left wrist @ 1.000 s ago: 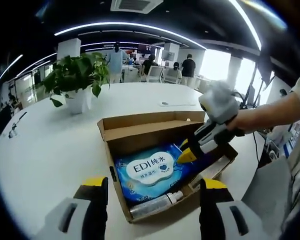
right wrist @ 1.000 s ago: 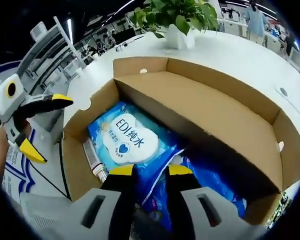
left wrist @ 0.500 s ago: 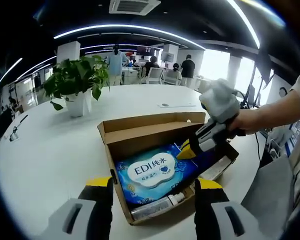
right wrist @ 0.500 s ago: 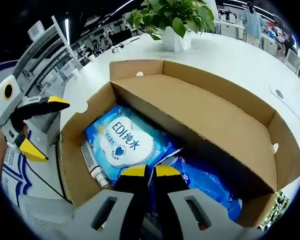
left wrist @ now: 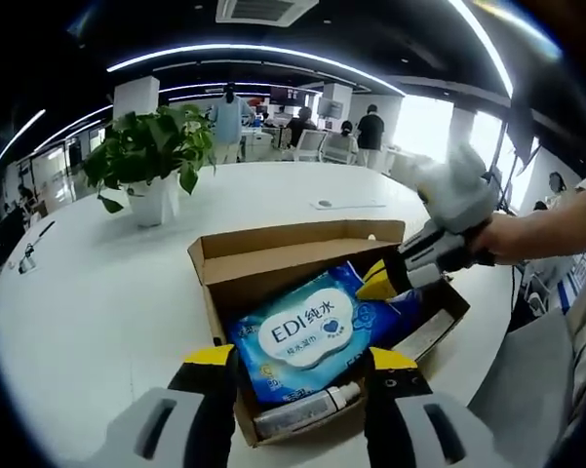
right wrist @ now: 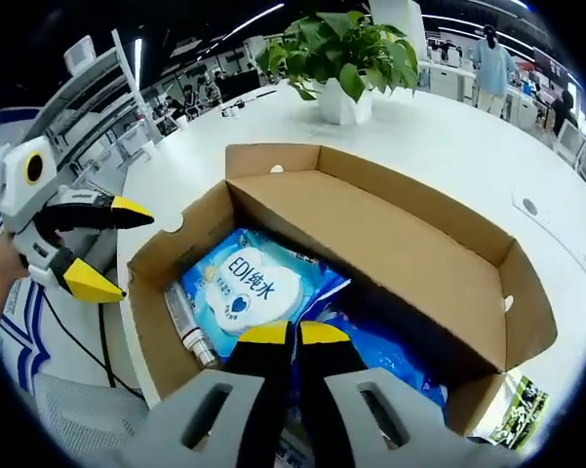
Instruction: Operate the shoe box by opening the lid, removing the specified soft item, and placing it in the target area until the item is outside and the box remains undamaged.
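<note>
An open cardboard shoe box (left wrist: 273, 255) (right wrist: 400, 244) lies on a white table, its lid folded back. A blue wet-wipe pack (left wrist: 307, 331) (right wrist: 246, 285) with a white label rises at one end from the box. My right gripper (right wrist: 293, 336) is shut on that pack's edge; it shows from the side in the left gripper view (left wrist: 375, 286). A small clear bottle (left wrist: 307, 408) (right wrist: 187, 320) lies along the box's near wall. My left gripper (left wrist: 297, 359) is open just in front of the box, nothing between its fingers; it shows at the left of the right gripper view (right wrist: 105, 244).
A potted green plant (left wrist: 151, 156) (right wrist: 346, 58) stands on the table (left wrist: 88, 292) beyond the box. A small flat object (left wrist: 343, 204) lies farther back. People and office desks fill the background. A person's forearm (left wrist: 546, 219) reaches in from the right.
The right gripper has closed on the wipe pack and lifted its edge up out of the box. The left gripper's jaws have come closer together and nearer the box.
</note>
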{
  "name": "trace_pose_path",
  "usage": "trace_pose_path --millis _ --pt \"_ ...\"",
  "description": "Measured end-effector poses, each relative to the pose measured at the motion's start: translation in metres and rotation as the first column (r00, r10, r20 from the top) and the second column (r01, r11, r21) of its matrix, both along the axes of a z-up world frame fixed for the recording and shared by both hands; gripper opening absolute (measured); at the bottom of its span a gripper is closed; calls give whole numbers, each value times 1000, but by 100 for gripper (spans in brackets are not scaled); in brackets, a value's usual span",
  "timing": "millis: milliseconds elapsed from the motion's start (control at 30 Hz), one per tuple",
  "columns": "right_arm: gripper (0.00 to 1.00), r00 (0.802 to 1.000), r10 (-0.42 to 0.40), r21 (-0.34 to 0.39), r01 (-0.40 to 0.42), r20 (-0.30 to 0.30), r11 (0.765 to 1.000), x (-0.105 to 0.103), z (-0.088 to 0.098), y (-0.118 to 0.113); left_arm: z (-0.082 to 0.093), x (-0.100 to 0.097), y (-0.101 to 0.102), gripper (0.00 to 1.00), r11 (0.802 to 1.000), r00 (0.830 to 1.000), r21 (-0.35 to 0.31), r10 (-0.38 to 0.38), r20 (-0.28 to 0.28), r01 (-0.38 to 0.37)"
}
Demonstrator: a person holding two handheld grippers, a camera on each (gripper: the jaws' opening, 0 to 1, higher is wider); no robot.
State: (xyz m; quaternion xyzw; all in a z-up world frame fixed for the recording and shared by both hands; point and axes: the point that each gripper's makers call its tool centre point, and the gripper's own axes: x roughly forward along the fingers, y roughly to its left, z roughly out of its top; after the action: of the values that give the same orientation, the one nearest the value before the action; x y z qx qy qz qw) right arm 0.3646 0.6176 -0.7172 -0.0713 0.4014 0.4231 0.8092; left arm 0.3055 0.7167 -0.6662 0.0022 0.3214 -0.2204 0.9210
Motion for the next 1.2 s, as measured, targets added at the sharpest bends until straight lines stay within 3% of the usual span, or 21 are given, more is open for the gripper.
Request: trace_pose_path --millis 567,833,1200 --pt "0 997 -53 7 52 50 999 3 11 -33 -30 28 -13 33 997 990 61 -28 -139 37" --pt "0 996 -67 -4 68 62 998 1 9 -42 -56 33 -15 31 992 969 108 -40 -245 68" --pt "0 995 -73 -34 76 72 997 2 1 -58 -75 33 -21 29 995 942 72 -36 -332 64"
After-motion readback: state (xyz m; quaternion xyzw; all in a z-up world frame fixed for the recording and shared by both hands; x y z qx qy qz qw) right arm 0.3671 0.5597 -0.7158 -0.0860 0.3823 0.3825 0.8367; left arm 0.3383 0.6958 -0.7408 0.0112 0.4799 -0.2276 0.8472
